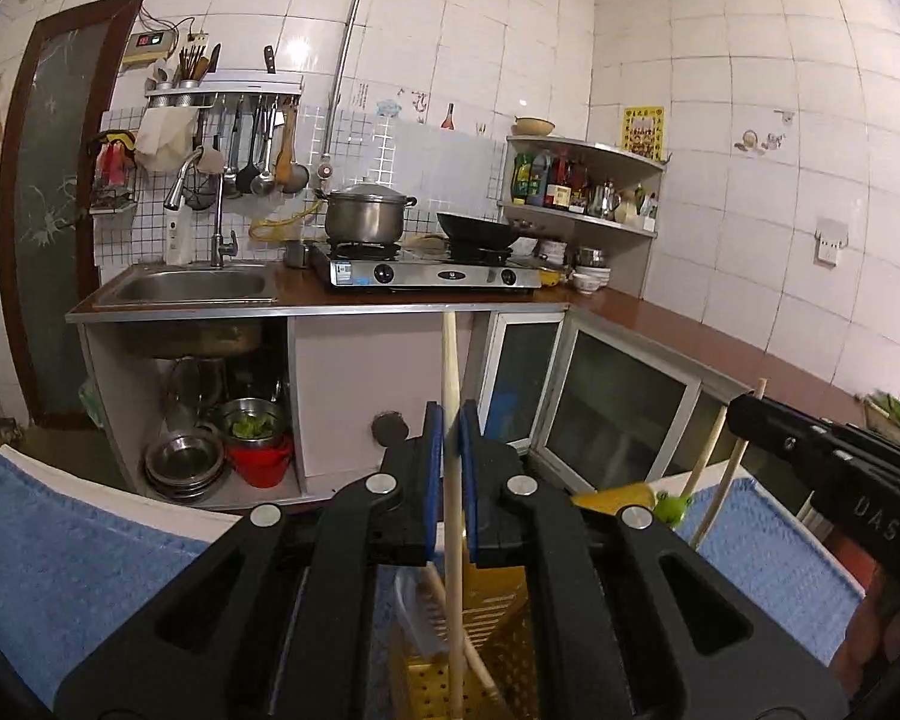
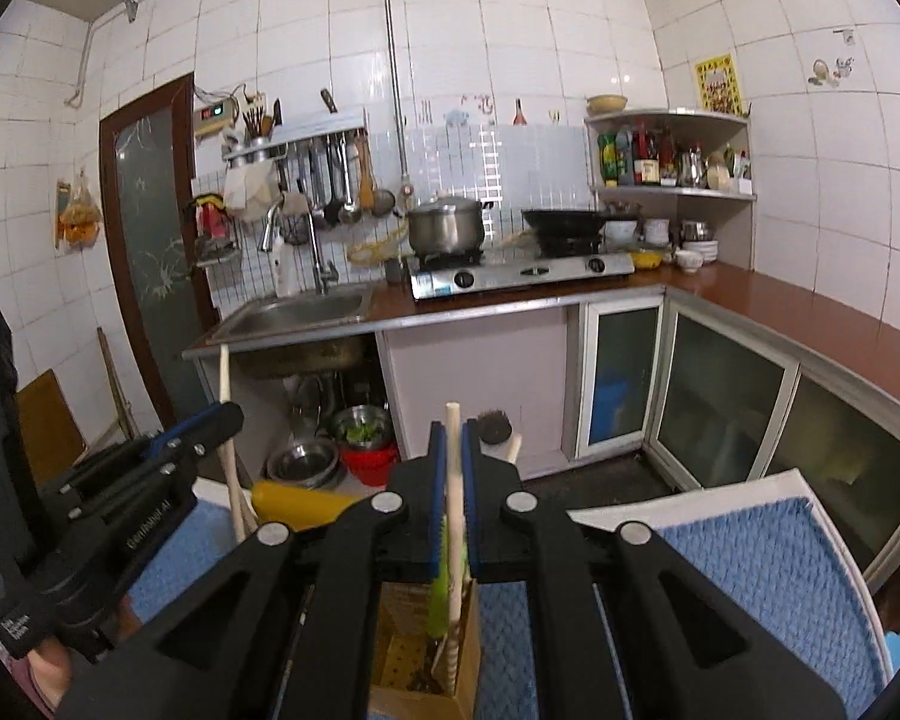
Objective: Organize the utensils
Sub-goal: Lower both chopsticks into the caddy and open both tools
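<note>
At the left edge of the left wrist view a blue mat (image 1: 60, 552) covers the white table (image 1: 168, 501), and beyond it stands a kitchen counter (image 1: 306, 299) with a steel sink (image 1: 192, 286), a lidded pot (image 1: 366, 213) and a black wok (image 1: 480, 231) on a gas stove (image 1: 432, 273). In the middle, the left gripper (image 1: 452, 468) has its blue-padded jaws drawn narrow on a pale wooden stick (image 1: 450, 372), which stands nearly upright; its lower end runs down into a yellow perforated holder (image 1: 498, 618) on the mat, beside a white brush (image 1: 423, 606) and another wooden handle. To the right, two more sticks (image 1: 711, 468) lean near a small green frog-like figure (image 1: 672, 505), and the other black tool enters from the right edge. In the right wrist view, the left tool shows at the left with its stick rising in front of the sink cabinet. In the centre, the right gripper (image 2: 455, 468) is pinched narrow on a second wooden stick (image 2: 453, 444), whose lower end reaches into a brown box holder (image 2: 432, 654) next to a green handle (image 2: 441, 588). A round brush (image 2: 495, 426) pokes up just right of the jaws.
</note>
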`<state>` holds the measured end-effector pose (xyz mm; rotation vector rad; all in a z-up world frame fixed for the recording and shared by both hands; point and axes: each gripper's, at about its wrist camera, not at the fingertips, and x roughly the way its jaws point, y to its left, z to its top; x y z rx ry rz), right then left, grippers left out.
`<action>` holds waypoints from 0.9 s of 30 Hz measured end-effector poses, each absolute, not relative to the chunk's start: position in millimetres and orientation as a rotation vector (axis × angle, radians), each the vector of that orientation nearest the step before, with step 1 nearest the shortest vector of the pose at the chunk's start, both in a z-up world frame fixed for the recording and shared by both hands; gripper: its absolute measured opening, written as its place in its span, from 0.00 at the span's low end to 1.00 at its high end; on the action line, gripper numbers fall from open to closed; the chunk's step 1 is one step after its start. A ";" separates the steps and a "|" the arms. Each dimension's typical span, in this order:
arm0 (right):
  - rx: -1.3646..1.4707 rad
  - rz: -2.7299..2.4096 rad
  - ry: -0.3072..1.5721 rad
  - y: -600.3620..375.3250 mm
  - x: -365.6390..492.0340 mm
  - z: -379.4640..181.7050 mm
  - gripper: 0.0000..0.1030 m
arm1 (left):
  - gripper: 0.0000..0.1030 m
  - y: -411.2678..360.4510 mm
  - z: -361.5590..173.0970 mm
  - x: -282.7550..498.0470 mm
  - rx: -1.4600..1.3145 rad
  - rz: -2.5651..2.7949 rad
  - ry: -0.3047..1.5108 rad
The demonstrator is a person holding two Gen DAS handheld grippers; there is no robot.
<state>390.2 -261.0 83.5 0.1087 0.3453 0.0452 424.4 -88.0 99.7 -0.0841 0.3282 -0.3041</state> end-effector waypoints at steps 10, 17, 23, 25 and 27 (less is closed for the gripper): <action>0.094 0.052 0.368 -255.9 385.3 61.8 0.06 | 0.05 -87.7 75.8 419.6 -0.061 -0.302 0.399; 0.095 0.054 0.373 -259.9 378.4 66.9 0.07 | 0.19 -77.0 88.1 405.0 -0.065 -0.300 0.414; 0.107 0.020 0.353 -269.8 354.9 83.0 0.44 | 0.42 -59.6 109.7 374.4 -0.083 -0.283 0.423; 0.094 -0.008 0.371 -272.2 344.3 84.6 0.47 | 0.62 -50.1 115.6 360.6 -0.086 -0.266 0.437; 0.076 -0.045 0.406 -272.8 333.6 82.1 0.53 | 0.76 -42.4 118.1 346.3 -0.074 -0.248 0.449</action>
